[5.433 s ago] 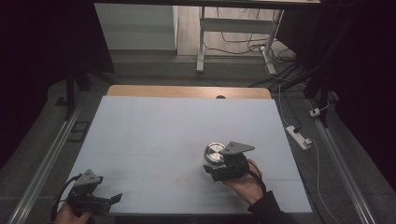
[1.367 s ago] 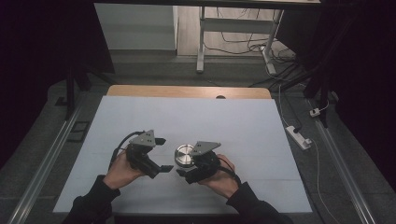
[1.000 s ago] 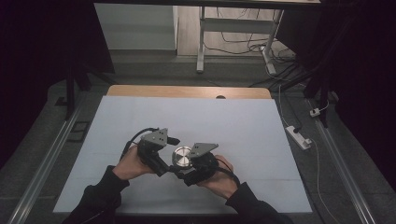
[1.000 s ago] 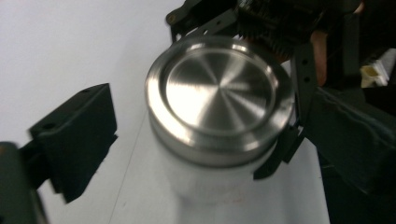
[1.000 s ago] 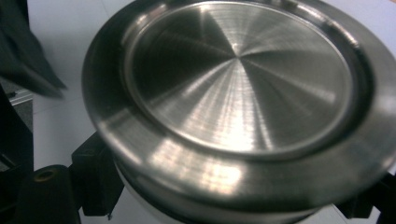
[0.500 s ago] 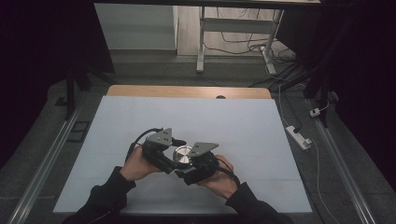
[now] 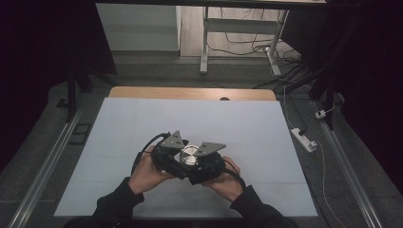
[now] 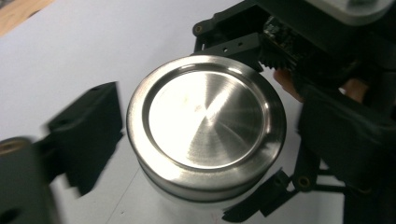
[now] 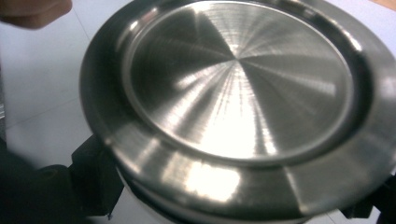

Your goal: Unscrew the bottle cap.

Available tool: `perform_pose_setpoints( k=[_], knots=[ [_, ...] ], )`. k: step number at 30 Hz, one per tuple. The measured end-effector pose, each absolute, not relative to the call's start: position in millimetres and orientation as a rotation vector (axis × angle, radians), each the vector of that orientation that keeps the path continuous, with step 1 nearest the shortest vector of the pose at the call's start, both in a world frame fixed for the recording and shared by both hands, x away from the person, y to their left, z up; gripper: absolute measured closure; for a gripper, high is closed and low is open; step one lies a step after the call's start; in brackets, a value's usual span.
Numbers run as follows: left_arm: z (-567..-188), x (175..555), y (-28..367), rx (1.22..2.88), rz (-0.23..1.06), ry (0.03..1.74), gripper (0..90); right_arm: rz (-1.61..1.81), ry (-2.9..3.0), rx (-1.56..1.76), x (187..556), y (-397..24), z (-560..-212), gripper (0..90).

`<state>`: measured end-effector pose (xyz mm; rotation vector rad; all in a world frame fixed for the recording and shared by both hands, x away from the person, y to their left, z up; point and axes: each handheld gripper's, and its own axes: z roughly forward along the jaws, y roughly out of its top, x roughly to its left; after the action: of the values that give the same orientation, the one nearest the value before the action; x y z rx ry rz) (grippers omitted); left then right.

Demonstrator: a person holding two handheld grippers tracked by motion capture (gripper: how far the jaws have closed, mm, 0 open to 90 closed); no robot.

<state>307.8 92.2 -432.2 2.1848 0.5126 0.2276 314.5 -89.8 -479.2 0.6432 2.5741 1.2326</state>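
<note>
Since earlier, the left claw (image 7: 177, 153), opening wide around the lid without pinching it, has closed in on the steel-lidded jar (image 7: 190, 154) mid-desk (image 7: 266, 123), which the right claw (image 7: 203, 167) clamps by its body: slick, rigid, best gripped at the lid's rim.

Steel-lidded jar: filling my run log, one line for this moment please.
right gripper: shut on steel-lidded jar | left gripper: open beside lid, jaws just opened | table: jar above it

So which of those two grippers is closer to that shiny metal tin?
Right. The right gripper is clamped on the metal tin, its jaws below the lid rim. The left gripper is beside it, its jaws just opened; one jaw stands clear of the lid.
</note>
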Motion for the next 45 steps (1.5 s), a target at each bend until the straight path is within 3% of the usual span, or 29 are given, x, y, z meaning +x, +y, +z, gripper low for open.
perform_pose_setpoints(
  k=[4, 8, 13, 20, 30, 36, 41, 43, 45],
  knots=[
    [-427, 315, 108, 2.208, 0.187, 0.393, 2.5, 1.253, 2.596, 0.606, 315, -91, -479, 14.8],
    [-430, 321, 125, 2.209, 0.049, 0.203, 4.8, 1.265, 2.635, 0.548, 311, -87, -479, 14.9],
    [-435, 322, 126, 2.199, 0.003, 0.132, 7.3, 1.272, 2.686, 0.456, 306, -82, -480, 14.9],
    [-437, 320, 124, 2.197, 0.001, 0.083, 20.1, 1.282, 2.712, 0.39, 301, -79, -479, 14.9],
    [-439, 316, 115, 2.18, 0.076, 0.271, 20.6, 1.252, 2.66, 0.495, 306, -83, -479, 14.8],
    [-438, 305, 95, 2.176, 0.206, 0.52, 20.5, 1.224, 2.63, 0.591, 313, -87, -481, 14.8],
    [-438, 298, 85, 2.169, 0.285, 0.59, 20.3, 1.208, 2.612, 0.616, 315, -90, -481, 14.8],
    [-436, 300, 85, 2.202, 0.29, 0.554, 18.2, 1.215, 2.611, 0.619, 315, -90, -481, 14.8],
    [-433, 303, 89, 2.202, 0.27, 0.518, 9.4, 1.233, 2.61, 0.623, 314, -90, -480, 14.8]
  ],
)
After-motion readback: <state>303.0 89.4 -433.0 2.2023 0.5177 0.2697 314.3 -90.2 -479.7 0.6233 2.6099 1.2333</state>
